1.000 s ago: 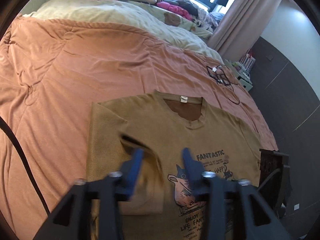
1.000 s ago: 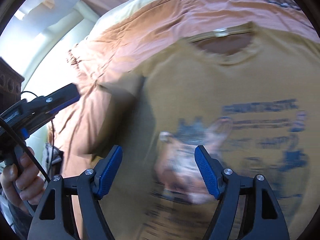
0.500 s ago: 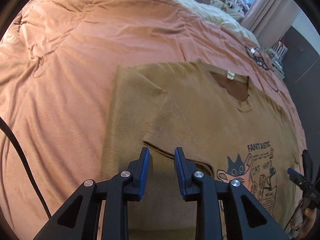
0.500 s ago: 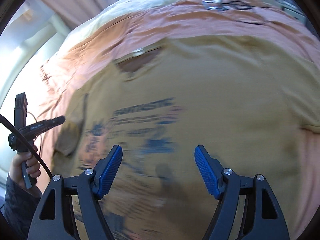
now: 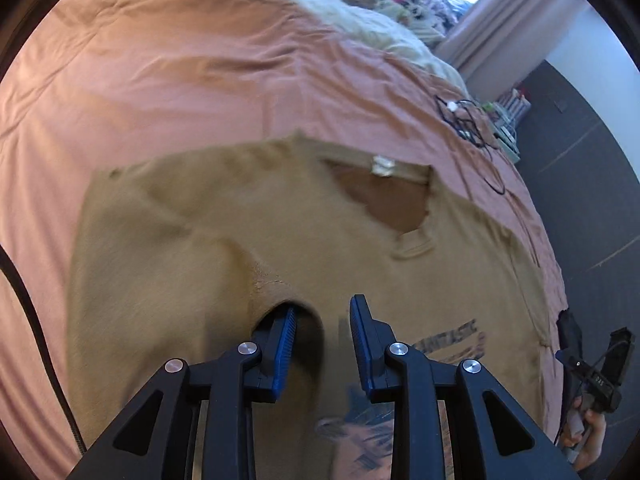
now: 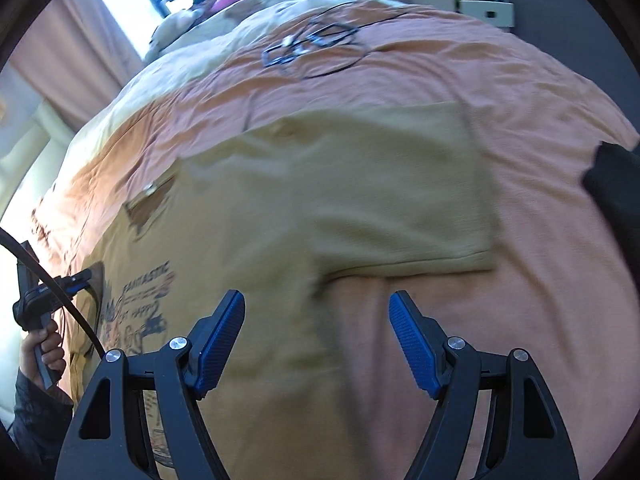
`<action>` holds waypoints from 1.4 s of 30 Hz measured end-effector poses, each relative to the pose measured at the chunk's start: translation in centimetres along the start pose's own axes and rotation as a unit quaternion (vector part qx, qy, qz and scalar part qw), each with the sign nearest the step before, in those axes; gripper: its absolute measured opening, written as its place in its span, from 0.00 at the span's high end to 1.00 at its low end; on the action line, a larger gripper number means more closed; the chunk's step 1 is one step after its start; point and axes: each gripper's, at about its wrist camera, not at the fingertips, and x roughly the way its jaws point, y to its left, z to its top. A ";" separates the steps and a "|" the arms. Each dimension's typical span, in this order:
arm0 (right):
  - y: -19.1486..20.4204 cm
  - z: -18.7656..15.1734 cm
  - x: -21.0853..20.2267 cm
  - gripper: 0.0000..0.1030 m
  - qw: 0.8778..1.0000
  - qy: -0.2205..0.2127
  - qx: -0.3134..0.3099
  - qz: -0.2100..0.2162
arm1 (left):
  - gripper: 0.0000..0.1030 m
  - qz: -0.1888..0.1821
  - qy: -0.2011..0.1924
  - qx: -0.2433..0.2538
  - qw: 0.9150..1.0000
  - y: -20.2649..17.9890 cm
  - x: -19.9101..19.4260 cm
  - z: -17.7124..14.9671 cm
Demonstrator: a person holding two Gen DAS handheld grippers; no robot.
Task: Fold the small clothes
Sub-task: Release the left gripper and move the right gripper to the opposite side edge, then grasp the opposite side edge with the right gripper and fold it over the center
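1. Tan T-shirt [image 5: 248, 240] lay print-up on the pink bedspread [image 5: 180, 92], collar toward the far pillows; one sleeve already folded in over the chest.
2. Left gripper [image 5: 322, 344] sat low on the folded sleeve. Jaws stood narrow but not pressed together; one blue pad tucked under the sleeve's hem fold, the other on top. Cloth between them, no firm pinch visible yet.
3. Right gripper [image 6: 316, 340] hovered over the flat right sleeve [image 6: 408, 208], jaws spread wide, holding nothing.
4. Good execution, as I judge it: pinch the sleeve's outer hem only, not the bedspread, and fold inward flat.
5. Cable [image 6: 312, 44] lay well apart; no snag risk seen.
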 end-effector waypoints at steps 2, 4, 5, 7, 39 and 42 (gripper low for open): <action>-1.6 -0.6 -2.3 0.29 1.000 -0.007 0.004 -0.013 | 0.72 -0.002 -0.001 0.012 1.000 -1.6 0.1 0.3; -2.9 -0.4 -3.1 0.29 1.000 -0.012 0.009 -0.027 | 0.72 -0.003 -0.001 0.023 1.000 -2.9 0.3 0.6; -3.5 -0.2 -3.3 0.29 0.999 -0.012 0.014 -0.032 | 0.72 -0.005 -0.002 0.027 1.000 -3.5 0.4 0.7; -4.7 0.0 -3.4 0.29 0.999 -0.009 0.022 -0.042 | 0.70 -0.006 0.000 0.036 0.999 -4.6 1.1 0.9; -3.2 7.8 -1.3 1.00 0.999 -0.032 -0.021 0.037 | 0.89 -0.065 0.100 0.141 0.983 -27.9 15.6 -5.1; -1.6 8.0 -2.2 1.00 0.997 -0.037 -0.035 0.049 | 0.95 -0.081 0.110 0.136 0.981 -29.2 16.4 -5.6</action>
